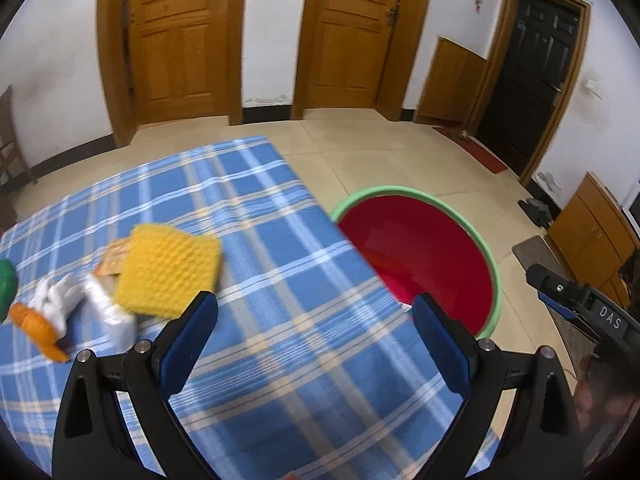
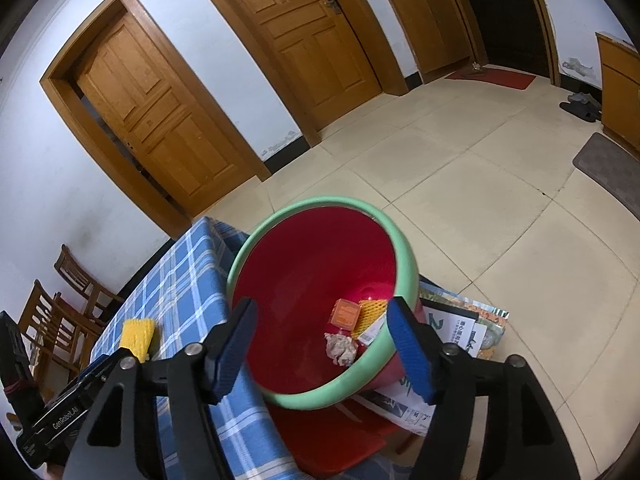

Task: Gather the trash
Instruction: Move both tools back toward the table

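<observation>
Crumpling paper wad [image 2: 341, 347] (grey-white) in bin [image 2: 316, 248]

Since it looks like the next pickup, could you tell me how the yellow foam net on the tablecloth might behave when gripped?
The yellow foam net shows an open mesh, so it probably squashes and feels light. Lying flat on the tablecloth, it seems unlikely to roll.

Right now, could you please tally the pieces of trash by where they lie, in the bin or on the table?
In the red bin: 3 (orange packet, yellow foam net, crumpled paper wad)
On the checked tablecloth: 3 clear (yellow foam net, white plastic wrap, orange piece)
Total: 6, blurred items aside
</observation>
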`<move>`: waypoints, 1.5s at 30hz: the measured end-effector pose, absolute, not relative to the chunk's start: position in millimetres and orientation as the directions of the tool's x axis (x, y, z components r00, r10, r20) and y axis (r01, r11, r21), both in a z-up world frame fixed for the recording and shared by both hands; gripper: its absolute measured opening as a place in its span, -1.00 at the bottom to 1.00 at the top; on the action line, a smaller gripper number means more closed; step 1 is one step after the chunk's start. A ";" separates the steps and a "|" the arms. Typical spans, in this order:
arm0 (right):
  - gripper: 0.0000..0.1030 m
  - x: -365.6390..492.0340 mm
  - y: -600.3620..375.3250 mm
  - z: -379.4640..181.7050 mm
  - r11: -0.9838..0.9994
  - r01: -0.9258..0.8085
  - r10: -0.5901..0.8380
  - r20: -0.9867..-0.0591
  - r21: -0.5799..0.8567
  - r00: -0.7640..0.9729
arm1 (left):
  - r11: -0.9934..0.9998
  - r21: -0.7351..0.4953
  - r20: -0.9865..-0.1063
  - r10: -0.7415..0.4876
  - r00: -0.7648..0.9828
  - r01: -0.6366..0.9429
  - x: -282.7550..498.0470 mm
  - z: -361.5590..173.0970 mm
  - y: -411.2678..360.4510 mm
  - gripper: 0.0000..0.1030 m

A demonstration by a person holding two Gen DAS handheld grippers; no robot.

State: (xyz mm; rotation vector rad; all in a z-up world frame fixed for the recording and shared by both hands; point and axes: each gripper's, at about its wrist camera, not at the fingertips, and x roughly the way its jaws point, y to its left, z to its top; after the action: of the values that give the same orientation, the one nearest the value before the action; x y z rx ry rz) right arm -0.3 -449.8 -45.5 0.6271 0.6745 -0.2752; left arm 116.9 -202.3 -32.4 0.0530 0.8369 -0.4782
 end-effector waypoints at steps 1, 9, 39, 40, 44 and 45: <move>0.40 -0.1 -447.8 -44.8 0.784 0.427 -0.035 -0.654 0.450 0.755 | 0.898 -0.141 -0.725 -0.381 0.574 0.418 116.4 -32.1 -197.4 0.87; 0.48 2.3 -428.6 -37.9 0.806 0.390 -0.005 -0.654 0.445 0.757 | 0.930 -0.153 -0.728 -0.335 0.599 0.334 113.6 -29.2 -154.9 0.87; 0.50 21.3 -365.4 -43.7 0.867 0.324 0.048 -0.710 0.380 0.703 | 0.990 -0.138 -0.751 -0.113 0.651 0.012 139.1 -46.1 -11.7 0.68; 0.50 22.0 -363.5 -44.6 0.868 0.324 0.049 -0.714 0.377 0.699 | 0.990 -0.137 -0.751 -0.109 0.651 0.007 141.4 -48.0 -8.7 0.64; 0.50 24.4 -356.9 -46.5 0.873 0.320 0.052 -0.723 0.368 0.689 | 0.988 -0.150 -0.762 -0.103 0.639 -0.019 150.2 -55.3 -0.6 0.34; 0.50 25.0 -354.8 -46.6 0.875 0.317 0.053 -0.725 0.365 0.687 | 0.986 -0.166 -0.766 -0.113 0.633 -0.024 152.8 -57.9 2.4 0.25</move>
State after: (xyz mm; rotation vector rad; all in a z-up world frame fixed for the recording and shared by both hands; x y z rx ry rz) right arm 25.0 -354.8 -46.6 0.4953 0.8076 -0.1544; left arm 152.8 2.4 -57.9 -0.1660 0.8855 -0.0511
